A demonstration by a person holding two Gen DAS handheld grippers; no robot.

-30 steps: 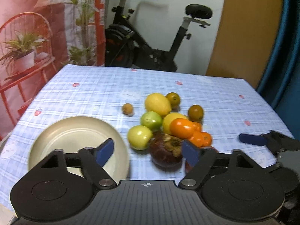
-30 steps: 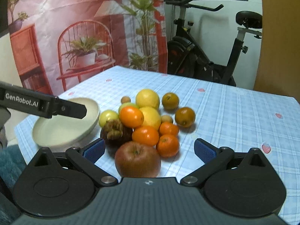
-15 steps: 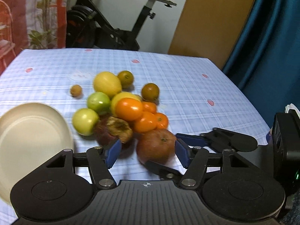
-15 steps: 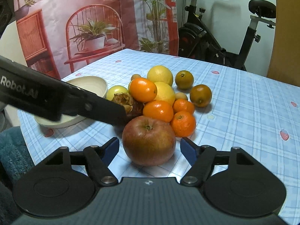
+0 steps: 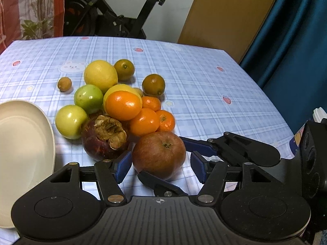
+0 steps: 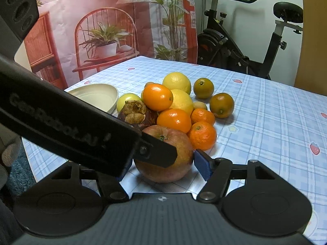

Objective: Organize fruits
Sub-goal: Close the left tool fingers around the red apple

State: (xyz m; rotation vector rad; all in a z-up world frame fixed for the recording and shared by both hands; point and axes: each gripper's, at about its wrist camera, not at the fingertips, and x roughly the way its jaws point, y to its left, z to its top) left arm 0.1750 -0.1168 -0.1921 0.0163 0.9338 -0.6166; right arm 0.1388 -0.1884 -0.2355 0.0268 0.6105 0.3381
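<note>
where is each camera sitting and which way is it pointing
Left wrist: on the left gripper, looking down and forward over the red apple and fruit pile; its own blue-padded fingers show, the right gripper crossing in from the right.
Right wrist: on the right gripper, facing the apple and cream plate; a left gripper finger crosses in front.
Shared: apple, mangosteen, plate, tablecloth, exercise bike.

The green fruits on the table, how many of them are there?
2. One green fruit sits just left of the big orange on top of the pile; the other green fruit lies nearer, beside the plate. More may hide behind the pile.
</note>
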